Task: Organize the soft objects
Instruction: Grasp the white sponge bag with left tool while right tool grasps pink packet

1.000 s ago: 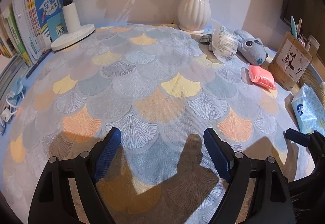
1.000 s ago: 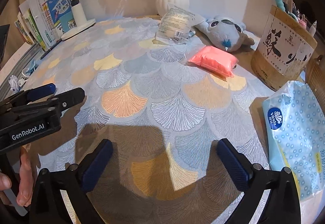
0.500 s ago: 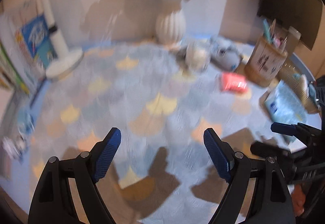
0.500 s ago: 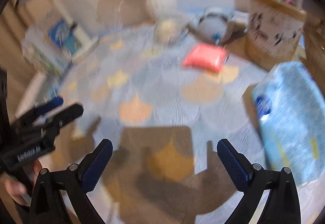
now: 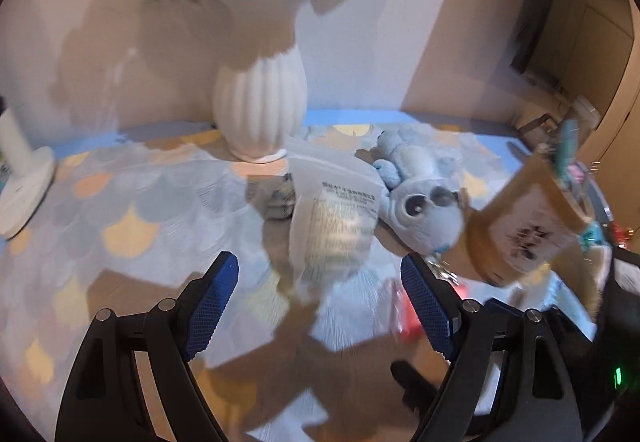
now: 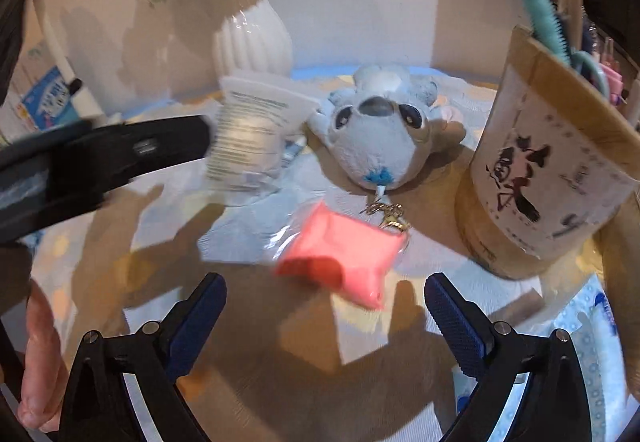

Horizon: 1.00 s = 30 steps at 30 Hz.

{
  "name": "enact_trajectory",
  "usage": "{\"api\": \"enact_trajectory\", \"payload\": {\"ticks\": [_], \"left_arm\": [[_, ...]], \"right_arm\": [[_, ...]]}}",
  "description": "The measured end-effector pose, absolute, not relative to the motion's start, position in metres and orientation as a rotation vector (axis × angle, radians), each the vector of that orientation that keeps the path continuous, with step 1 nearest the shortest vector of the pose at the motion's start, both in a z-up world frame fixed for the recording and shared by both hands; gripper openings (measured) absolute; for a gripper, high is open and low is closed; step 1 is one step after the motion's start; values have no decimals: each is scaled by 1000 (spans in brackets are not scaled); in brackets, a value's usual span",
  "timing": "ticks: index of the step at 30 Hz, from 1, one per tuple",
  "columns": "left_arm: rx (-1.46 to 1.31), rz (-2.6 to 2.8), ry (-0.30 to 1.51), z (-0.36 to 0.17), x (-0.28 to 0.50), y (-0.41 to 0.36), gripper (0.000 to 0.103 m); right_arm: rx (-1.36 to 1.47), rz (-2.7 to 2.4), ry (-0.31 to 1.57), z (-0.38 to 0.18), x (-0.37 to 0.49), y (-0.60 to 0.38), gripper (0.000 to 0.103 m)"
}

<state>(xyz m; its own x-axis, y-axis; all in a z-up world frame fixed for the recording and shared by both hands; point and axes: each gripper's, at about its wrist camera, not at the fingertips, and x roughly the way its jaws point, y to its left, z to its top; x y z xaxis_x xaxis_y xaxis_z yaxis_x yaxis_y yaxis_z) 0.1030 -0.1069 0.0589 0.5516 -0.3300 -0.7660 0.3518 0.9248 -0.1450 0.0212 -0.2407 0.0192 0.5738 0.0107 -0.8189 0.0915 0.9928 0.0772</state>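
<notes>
A grey-blue plush toy (image 6: 376, 137) with a keychain lies near the back of the table; it also shows in the left wrist view (image 5: 424, 209). A white printed packet (image 5: 336, 213) lies just ahead of my open, empty left gripper (image 5: 320, 302); the packet shows in the right wrist view (image 6: 252, 137) too. A pink soft pouch (image 6: 344, 254) lies just ahead of my open, empty right gripper (image 6: 324, 318). In the left wrist view the pouch (image 5: 408, 314) is partly hidden by the right finger. The left gripper's body (image 6: 100, 157) crosses the right wrist view at left.
A white ribbed vase (image 5: 260, 105) with flowers stands at the back. A wooden pen holder (image 6: 548, 169) stands at the right, a blue tissue pack (image 6: 596, 346) in front of it. A white lamp base (image 5: 20, 185) sits at the far left. The table has a scallop-patterned cloth (image 5: 120, 201).
Both grippers have moved forward and right across the table towards the packet, plush toy and pouch, which now look much closer. Both stay open.
</notes>
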Motion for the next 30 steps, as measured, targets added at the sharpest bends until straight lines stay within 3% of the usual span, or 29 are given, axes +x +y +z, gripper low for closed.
{"api": "enact_trajectory", "payload": {"ticks": [4,6,9,11,15,22,30], "left_arm": [[51,-395,885,46,121,-123,73],[39,-420,873,45,123,-121,42],[6,-430,860,48,116,-110,32],[-2,-415,848,52,109,-101,30],[-54,-411,838,60,89,-71,30],[-122,-390,829,72,53,-15,30],[-207,-355,831,46,30,21,30]], "right_arm": [[48,-93,942,8,29,-238,100],[54,-61,934,9,29,-237,100],[58,-14,920,10,26,-234,94],[59,8,912,12,21,-233,93],[74,225,884,21,7,-221,80],[113,334,858,38,-28,-212,80],[-8,82,958,24,21,-209,80]]}}
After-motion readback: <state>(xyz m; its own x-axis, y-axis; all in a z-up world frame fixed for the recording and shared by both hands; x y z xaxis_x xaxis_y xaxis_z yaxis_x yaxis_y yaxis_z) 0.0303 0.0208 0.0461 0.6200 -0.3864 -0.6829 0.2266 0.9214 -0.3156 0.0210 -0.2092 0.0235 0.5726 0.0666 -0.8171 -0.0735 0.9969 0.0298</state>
